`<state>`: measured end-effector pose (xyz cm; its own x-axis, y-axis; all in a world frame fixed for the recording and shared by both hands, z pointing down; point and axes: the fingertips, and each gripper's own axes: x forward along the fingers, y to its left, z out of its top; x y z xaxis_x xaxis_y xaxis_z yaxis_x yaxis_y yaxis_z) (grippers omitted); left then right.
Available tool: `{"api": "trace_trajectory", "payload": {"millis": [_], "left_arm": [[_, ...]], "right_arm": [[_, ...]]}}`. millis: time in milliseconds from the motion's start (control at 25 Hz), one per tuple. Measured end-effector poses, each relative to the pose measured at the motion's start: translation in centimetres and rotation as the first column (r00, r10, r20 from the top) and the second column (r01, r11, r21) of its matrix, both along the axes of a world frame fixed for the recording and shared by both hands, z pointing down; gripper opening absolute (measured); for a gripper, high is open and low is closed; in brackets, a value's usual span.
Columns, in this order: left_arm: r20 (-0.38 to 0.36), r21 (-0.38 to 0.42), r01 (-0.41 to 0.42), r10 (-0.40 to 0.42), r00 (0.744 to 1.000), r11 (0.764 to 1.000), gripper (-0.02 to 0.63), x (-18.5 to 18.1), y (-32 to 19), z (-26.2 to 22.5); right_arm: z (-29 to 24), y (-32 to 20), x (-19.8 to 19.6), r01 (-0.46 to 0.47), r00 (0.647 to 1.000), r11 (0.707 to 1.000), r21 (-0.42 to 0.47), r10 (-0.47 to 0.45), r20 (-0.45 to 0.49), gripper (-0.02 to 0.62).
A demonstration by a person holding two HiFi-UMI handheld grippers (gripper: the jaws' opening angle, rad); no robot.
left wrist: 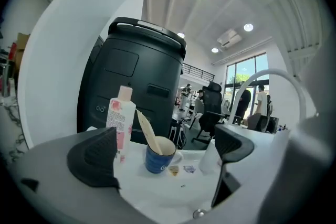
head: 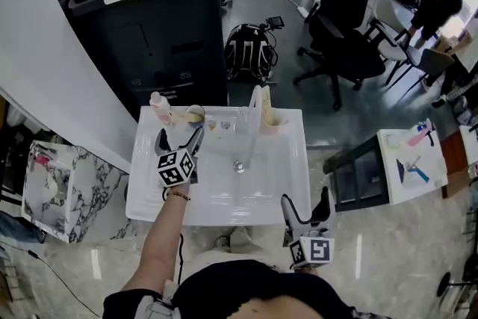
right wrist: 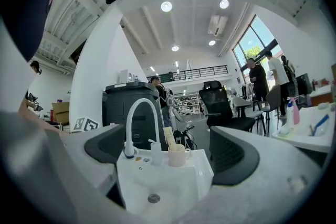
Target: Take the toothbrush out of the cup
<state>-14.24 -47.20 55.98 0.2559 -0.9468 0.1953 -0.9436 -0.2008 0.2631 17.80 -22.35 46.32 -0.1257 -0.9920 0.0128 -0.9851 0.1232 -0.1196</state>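
A white sink [head: 295, 160] lies below me. At its back left stands a blue cup [head: 194, 114] [left wrist: 159, 156] with a cream toothbrush [left wrist: 146, 131] leaning in it. My left gripper [head: 180, 134] [left wrist: 165, 165] is open, a short way in front of that cup and pointed at it. Right of the faucet [head: 254, 116] [right wrist: 139, 120] stands a cream cup [head: 273, 119] [right wrist: 177, 155] holding another cream stick [right wrist: 168, 137]. At the sink's front right corner my right gripper [head: 305, 198] [right wrist: 170, 160] is open and holds nothing.
A pink bottle [head: 159, 107] [left wrist: 121, 120] stands left of the blue cup, and a small white bottle [right wrist: 155, 152] beside the faucet. A big black machine [head: 149, 19] rises behind the sink. A marble stand [head: 60, 190] is on the left, a black shelf [head: 358, 168] on the right.
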Motion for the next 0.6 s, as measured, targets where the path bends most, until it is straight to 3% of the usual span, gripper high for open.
{"api": "trace_trajectory", "payload": {"millis": [600], "left_arm": [[0.031, -0.111, 0.045, -0.041, 0.999, 0.993, 0.554, 0.1, -6.4, 4.1]], "right_arm": [[1.4, -2.1, 2.8, -0.043, 0.999, 0.998, -0.053, 0.042, -0.004, 0.499]]}}
